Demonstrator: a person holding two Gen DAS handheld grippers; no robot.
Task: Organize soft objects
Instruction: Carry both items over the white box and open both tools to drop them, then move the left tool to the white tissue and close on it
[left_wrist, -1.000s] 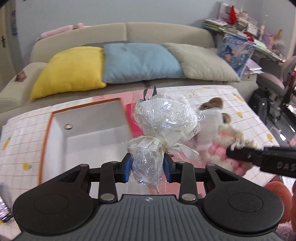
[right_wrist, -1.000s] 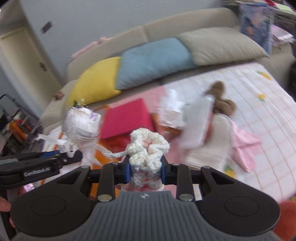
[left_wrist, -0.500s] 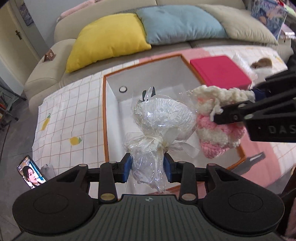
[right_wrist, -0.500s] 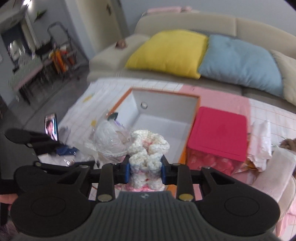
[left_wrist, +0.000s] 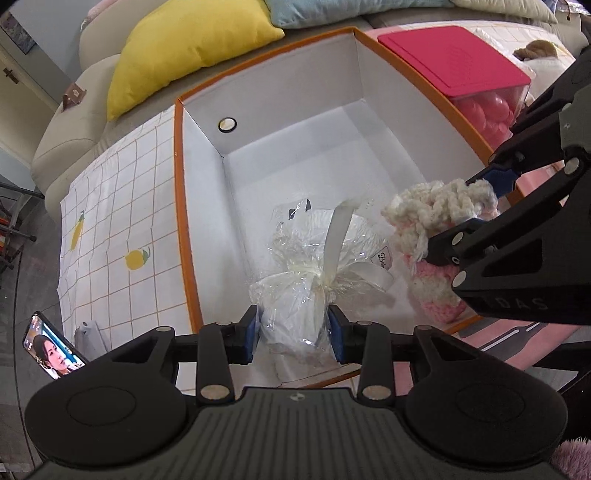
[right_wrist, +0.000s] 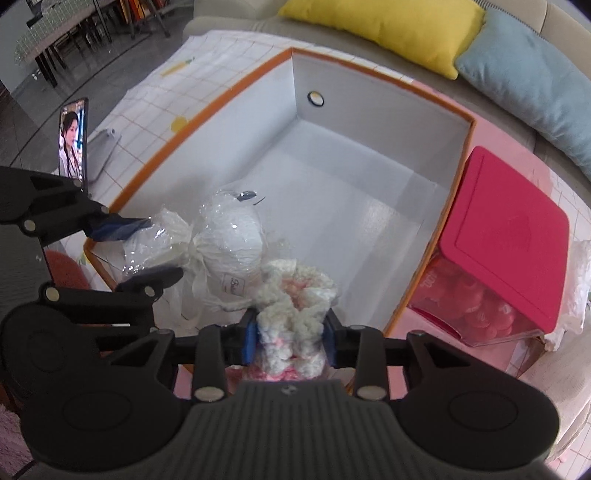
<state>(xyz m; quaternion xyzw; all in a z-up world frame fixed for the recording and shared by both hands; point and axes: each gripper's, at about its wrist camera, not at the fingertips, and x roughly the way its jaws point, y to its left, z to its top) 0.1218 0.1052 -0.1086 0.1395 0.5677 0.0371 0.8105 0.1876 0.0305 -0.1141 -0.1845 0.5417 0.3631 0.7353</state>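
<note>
Placing step; your left tool grips the wrapped bundle, right tool grips the knit; both over the box near end; next lower, then release.

The tabletop, under a white grid cloth printed with lemons, carries an open orange-edged white box. A clear bin with a red lid sits touching the box at 2 o'clock. A lit phone stands at 8 o'clock.
</note>
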